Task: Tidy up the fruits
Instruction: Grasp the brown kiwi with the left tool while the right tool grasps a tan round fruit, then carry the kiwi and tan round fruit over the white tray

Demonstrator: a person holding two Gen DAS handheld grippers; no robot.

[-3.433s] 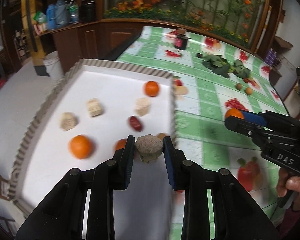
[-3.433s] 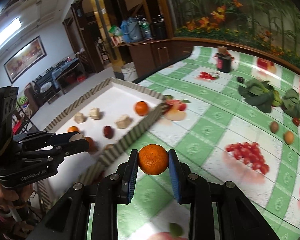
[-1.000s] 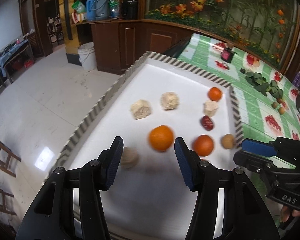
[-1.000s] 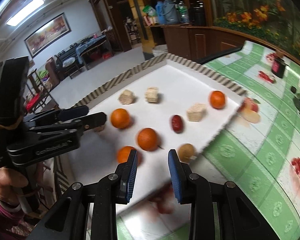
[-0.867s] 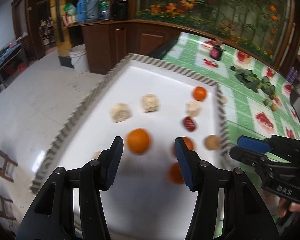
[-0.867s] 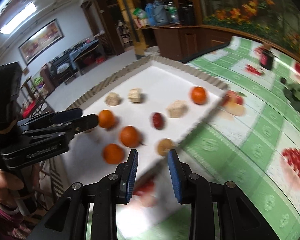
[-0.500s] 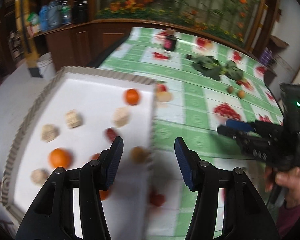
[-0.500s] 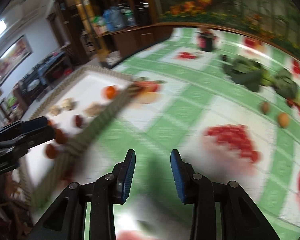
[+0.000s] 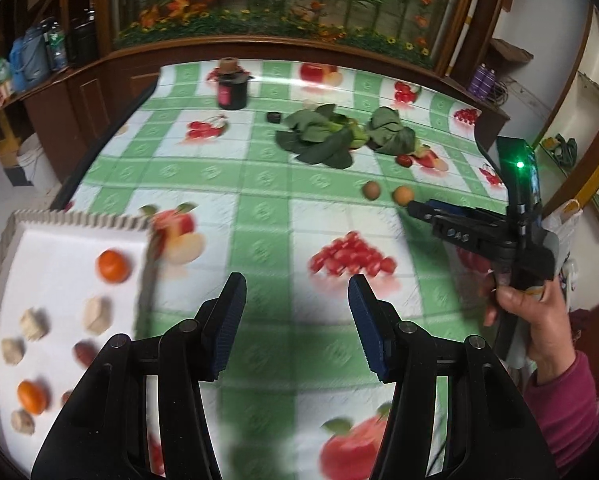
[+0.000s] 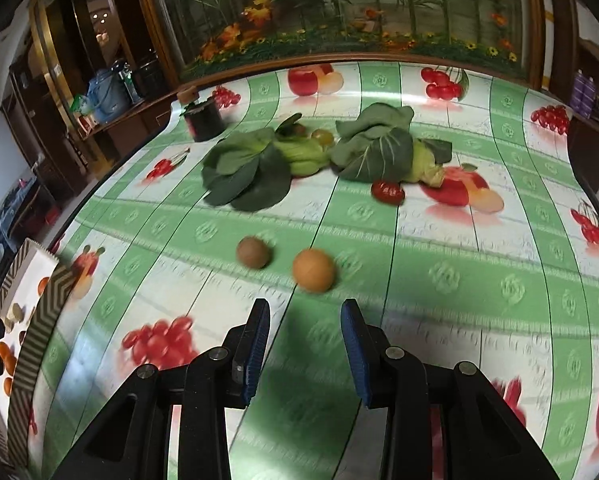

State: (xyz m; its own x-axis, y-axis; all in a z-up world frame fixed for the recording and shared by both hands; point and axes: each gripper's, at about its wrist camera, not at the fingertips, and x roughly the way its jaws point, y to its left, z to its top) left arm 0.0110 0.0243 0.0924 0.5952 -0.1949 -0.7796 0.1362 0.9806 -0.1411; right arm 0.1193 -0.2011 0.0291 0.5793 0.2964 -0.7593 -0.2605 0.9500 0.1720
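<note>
The orange fruit [image 10: 313, 271] lies on the bench [image 10: 459, 280] just ahead of the empty, parted right tongs [image 10: 304, 330], beside a brown fruit [image 10: 253, 253], while the left tongs [image 9: 297, 326], likewise open and empty, hang farther off.

On the tablecloth [image 10: 439, 280]: two leafy greens [image 10: 251, 168] (overlapping), one tomato [image 10: 387, 192].
</note>
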